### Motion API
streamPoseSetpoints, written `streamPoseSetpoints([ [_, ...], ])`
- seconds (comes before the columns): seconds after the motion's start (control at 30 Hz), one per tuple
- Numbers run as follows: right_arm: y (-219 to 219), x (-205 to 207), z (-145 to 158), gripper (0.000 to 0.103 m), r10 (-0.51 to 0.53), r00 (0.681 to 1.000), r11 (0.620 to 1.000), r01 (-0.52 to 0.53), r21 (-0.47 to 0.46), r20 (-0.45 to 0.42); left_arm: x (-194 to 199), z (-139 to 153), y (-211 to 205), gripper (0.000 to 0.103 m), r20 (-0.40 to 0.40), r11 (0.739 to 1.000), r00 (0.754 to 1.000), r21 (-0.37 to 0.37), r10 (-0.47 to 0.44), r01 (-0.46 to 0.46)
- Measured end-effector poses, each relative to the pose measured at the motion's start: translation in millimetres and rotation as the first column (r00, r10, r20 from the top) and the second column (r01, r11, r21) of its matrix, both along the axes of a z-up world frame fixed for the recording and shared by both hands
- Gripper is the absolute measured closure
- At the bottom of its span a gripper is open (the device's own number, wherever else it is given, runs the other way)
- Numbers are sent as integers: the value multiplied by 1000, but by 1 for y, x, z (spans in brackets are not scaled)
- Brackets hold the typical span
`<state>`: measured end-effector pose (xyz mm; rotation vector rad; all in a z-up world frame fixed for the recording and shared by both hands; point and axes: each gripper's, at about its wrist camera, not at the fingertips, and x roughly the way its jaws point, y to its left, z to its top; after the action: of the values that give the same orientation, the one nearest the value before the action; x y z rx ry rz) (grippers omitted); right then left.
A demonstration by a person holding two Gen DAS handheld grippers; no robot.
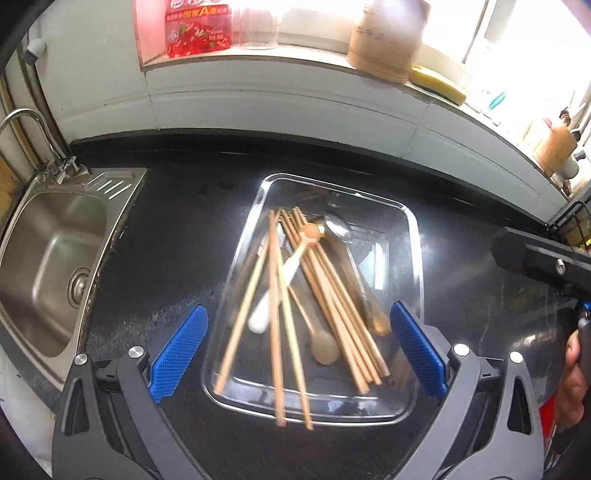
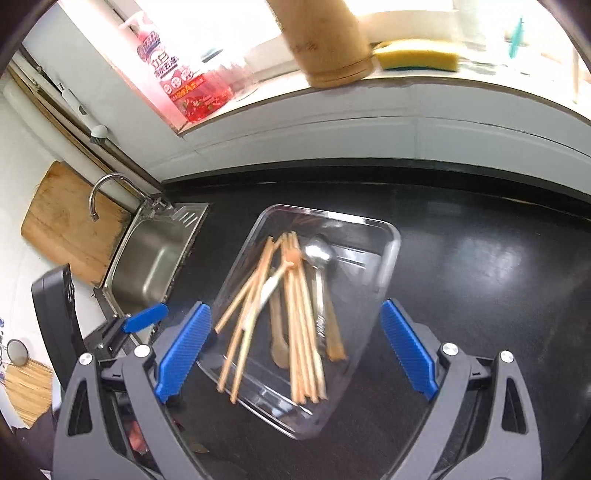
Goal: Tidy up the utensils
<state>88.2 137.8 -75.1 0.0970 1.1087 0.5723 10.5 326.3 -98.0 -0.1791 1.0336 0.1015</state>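
Observation:
A clear glass tray (image 1: 413,236) (image 2: 388,243) lies on the black counter with a loose pile of utensils in it. Several wooden chopsticks (image 1: 332,295) (image 2: 299,332), a metal spoon (image 1: 338,225) (image 2: 318,253), a wooden spoon (image 1: 324,347) (image 2: 279,350) and a white-handled utensil (image 1: 273,299) (image 2: 267,290) cross one another. My left gripper (image 1: 295,350) hovers above the tray's near end, open and empty. My right gripper (image 2: 295,350) hangs open over the same tray, nothing between its blue pads.
A steel sink (image 1: 55,251) (image 2: 147,258) with a tap sits left of the tray. A wooden cutting board (image 2: 70,225) leans behind it. On the window ledge stand a red detergent bottle (image 1: 197,26) (image 2: 181,81), a bamboo holder (image 1: 384,40) (image 2: 325,44) and a yellow sponge (image 1: 439,83) (image 2: 417,55).

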Motion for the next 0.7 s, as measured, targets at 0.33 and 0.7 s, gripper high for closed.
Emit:
streamPoseSetpoints([
  [0.33, -133, -48, 31, 12, -142, 985, 981, 153, -117, 97, -4, 16, -101, 7, -58, 998, 997, 14, -54, 54],
  [0.7, -280, -85, 32, 12, -328, 936, 918, 348, -192, 128, -4, 19, -238, 7, -41, 985, 984, 21, -171, 172],
])
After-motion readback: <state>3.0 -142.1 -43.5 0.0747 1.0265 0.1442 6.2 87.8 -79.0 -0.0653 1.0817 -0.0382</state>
